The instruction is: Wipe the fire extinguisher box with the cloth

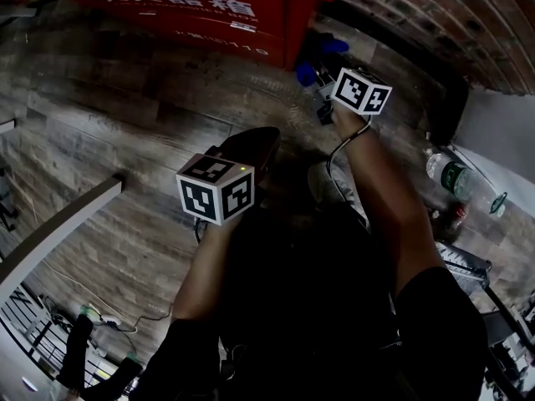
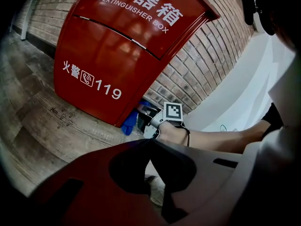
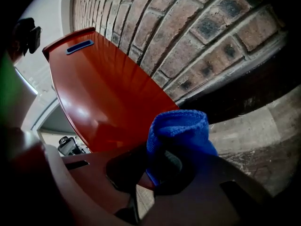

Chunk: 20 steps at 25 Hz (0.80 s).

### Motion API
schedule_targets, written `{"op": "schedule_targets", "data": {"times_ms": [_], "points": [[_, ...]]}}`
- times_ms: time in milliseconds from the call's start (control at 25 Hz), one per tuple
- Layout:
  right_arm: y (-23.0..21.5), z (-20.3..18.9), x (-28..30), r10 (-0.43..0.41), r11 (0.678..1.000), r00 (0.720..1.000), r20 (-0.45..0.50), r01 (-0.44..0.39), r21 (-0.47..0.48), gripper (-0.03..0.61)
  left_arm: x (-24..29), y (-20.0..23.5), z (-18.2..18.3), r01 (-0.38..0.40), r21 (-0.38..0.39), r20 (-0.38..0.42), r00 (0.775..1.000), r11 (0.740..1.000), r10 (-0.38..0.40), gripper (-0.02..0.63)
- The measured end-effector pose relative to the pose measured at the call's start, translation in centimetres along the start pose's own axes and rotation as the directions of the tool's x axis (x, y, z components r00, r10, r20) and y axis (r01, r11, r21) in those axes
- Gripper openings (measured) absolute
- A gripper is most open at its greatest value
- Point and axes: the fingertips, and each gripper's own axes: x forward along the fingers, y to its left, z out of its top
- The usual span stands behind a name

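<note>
The red fire extinguisher box (image 1: 192, 2) stands on the floor against a brick wall; its front with white lettering fills the left gripper view (image 2: 117, 46). My right gripper (image 1: 322, 86) is at the box's lower right corner, shut on a blue cloth (image 1: 313, 61). In the right gripper view the bunched cloth (image 3: 181, 133) sticks out of the right gripper (image 3: 157, 149), close to the box's red side panel (image 3: 103, 93). The left gripper view shows that cloth (image 2: 129, 125) by the box's bottom corner. My left gripper (image 1: 251, 144) hangs back over the floor, shut and empty (image 2: 150, 142).
A brick wall (image 3: 207, 36) with a dark baseboard (image 3: 244, 84) runs behind the box. The floor is wood planks (image 1: 100, 124). A plastic water bottle (image 1: 451, 178) lies at the right. Cables (image 1: 100, 320) and a metal rail (image 1: 58, 224) are at the lower left.
</note>
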Motion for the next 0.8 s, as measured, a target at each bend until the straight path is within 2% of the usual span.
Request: {"op": "schedule_targets", "data": {"times_ms": [160, 320, 480, 640, 800], "points": [[1.9, 2.1, -0.5, 0.047, 0.999, 0.999, 0.024, -0.048, 0.019, 0.041, 0.0, 0.5, 1.1, -0.047, 0.050, 0.031, 0.998, 0.998, 0.046, -0.002], [5.7, 5.7, -2.3, 0.110, 0.993, 0.991, 0.070, -0.112, 0.022, 0.041, -0.3, -0.8, 2.2, -0.057, 0.021, 0.047, 0.997, 0.998, 0.056, -0.002], [11.1, 9.7, -5.4, 0.135, 0.991, 0.988, 0.079, -0.136, 0.005, 0.041, -1.9, -5.2, 3.7, -0.022, -0.021, 0.045, 0.999, 1.000, 0.023, -0.002], [17.5, 13.4, -10.2, 0.142, 0.988, 0.988, 0.063, -0.138, -0.062, 0.041, -5.2, -10.9, 4.9, -0.002, 0.031, 0.004, 1.000, 1.000, 0.001, -0.002], [24.1, 16.4, -15.0, 0.055, 0.986, 0.998, 0.010, -0.053, -0.160, 0.041, -11.2, -16.0, 7.7, 0.001, 0.027, 0.010, 1.000, 1.000, -0.001, -0.002]]}}
